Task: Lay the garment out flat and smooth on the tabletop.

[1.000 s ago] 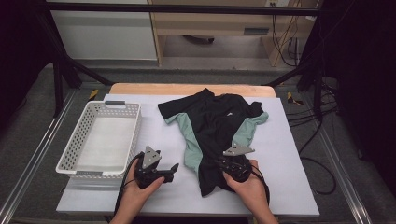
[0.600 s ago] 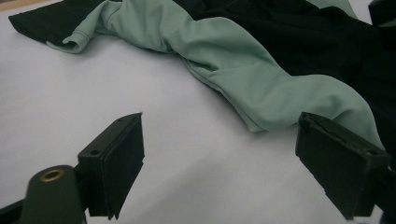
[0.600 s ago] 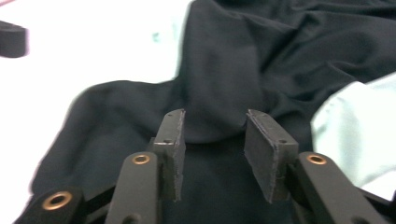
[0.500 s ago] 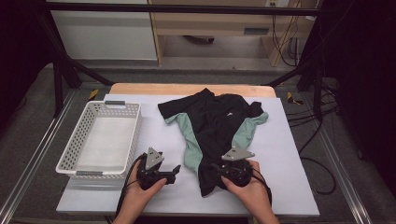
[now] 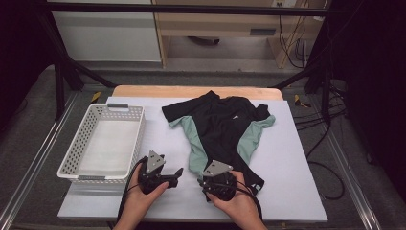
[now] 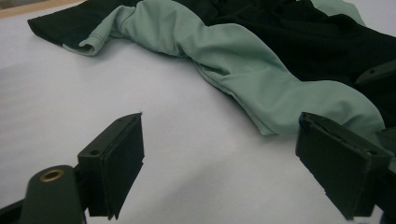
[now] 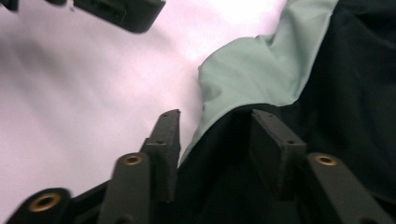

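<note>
Right gripper: jaws part-open, just been closing slightly, black hem of shirt between them, pads not pressing. Left gripper: jaws wide apart, nothing between, over bare white surface, just beside mint side panel. Shirt crumpled, spread mid-surface, lower edge at right gripper. White basket left of shirt, near left gripper.

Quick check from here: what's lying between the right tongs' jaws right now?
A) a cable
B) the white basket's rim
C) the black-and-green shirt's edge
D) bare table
C: in the right gripper view the shirt edge lies between the jaws of the right tongs.
</note>
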`<action>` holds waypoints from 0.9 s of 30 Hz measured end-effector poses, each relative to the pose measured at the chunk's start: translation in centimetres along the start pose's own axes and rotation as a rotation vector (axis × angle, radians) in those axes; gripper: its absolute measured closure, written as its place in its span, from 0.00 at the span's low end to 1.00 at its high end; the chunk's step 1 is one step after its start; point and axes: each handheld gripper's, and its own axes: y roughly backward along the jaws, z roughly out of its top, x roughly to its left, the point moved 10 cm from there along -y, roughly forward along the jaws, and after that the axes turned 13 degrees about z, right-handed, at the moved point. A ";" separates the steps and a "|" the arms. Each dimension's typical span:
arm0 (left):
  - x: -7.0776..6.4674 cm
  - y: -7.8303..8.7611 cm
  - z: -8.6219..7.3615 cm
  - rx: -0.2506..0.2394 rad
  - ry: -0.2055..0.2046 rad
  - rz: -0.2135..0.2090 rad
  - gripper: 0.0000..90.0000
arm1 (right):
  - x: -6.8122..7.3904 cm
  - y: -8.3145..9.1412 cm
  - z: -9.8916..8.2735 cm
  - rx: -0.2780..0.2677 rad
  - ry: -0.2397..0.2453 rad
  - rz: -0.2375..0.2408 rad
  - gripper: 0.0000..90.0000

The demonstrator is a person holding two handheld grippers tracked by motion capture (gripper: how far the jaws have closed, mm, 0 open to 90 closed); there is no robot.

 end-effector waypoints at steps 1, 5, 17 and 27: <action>0.0 0.0 0.0 0.000 0.001 0.000 0.17 | 0.0 -0.2 -0.2 0.016 0.009 -0.003 0.71; 0.1 0.0 0.0 0.000 0.000 0.003 0.17 | -0.2 -0.2 -0.4 0.038 0.021 -0.017 0.95; -0.1 0.0 0.0 -0.001 -0.003 -0.006 0.17 | -3.0 3.2 0.6 -0.160 -0.186 0.100 0.96; -3.4 0.2 0.1 0.013 -0.050 -0.078 0.27 | -7.4 2.3 -2.6 -0.038 -0.275 -0.026 0.76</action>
